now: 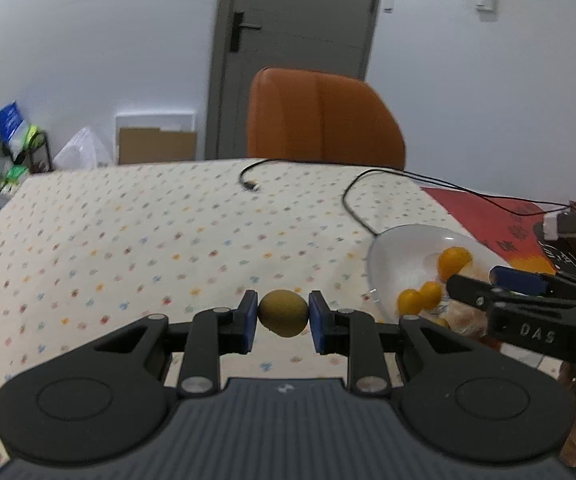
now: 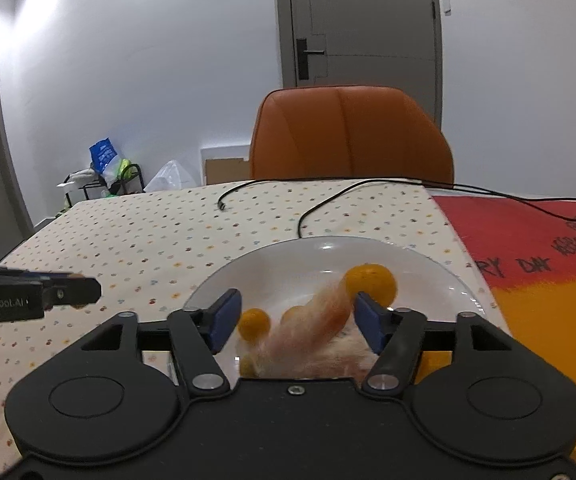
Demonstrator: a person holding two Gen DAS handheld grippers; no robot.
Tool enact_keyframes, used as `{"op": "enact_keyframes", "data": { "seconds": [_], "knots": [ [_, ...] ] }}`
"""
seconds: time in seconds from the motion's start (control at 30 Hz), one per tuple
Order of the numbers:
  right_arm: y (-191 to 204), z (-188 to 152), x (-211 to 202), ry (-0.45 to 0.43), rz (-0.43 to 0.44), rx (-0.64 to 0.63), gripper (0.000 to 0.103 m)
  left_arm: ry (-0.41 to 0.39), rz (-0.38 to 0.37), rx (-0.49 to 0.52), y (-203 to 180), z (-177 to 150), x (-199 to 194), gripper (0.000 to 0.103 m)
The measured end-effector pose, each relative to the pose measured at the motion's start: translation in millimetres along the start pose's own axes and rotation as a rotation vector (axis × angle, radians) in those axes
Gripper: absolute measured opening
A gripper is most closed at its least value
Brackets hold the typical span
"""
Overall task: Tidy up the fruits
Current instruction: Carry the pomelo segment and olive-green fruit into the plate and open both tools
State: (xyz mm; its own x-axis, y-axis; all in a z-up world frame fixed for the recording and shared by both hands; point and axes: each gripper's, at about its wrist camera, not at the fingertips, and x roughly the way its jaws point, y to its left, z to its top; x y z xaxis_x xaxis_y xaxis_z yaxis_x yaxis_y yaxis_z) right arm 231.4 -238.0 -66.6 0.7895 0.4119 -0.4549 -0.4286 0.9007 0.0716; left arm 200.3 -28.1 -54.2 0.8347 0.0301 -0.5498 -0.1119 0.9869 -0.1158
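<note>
The left gripper [image 1: 283, 314] pinches a lemon [image 1: 283, 313] above the table [image 1: 127, 240], left of the plate [image 2: 428, 264], likely to carry it there. Over the plate's oranges [image 2: 370, 284], the right gripper [image 2: 298, 320] hovers, jaws wide, holding nothing.

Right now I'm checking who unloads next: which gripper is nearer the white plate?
Right. The right gripper hangs open over the white plate; the left gripper, shut on a yellow-green fruit, is beside the plate.
</note>
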Motion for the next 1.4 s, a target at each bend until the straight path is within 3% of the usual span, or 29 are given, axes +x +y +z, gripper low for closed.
{"op": "enact_keyframes", "data": {
  "seconds": [0.83, 1.1, 1.4],
  "knots": [
    [-52, -17, -31, -0.009, -0.057, 0.120, 0.068, 0.014, -0.122, 0.089, -64, 13, 21, 0.026],
    [-49, -18, -35, -0.008, -0.047, 0.122, 0.068, 0.033, -0.122, 0.057, -58, 13, 16, 0.033],
    [-34, -16, -45, -0.009, -0.030, 0.099, 0.075, 0.037, -0.087, 0.028, -42, 7, 2, 0.050]
  ]
}}
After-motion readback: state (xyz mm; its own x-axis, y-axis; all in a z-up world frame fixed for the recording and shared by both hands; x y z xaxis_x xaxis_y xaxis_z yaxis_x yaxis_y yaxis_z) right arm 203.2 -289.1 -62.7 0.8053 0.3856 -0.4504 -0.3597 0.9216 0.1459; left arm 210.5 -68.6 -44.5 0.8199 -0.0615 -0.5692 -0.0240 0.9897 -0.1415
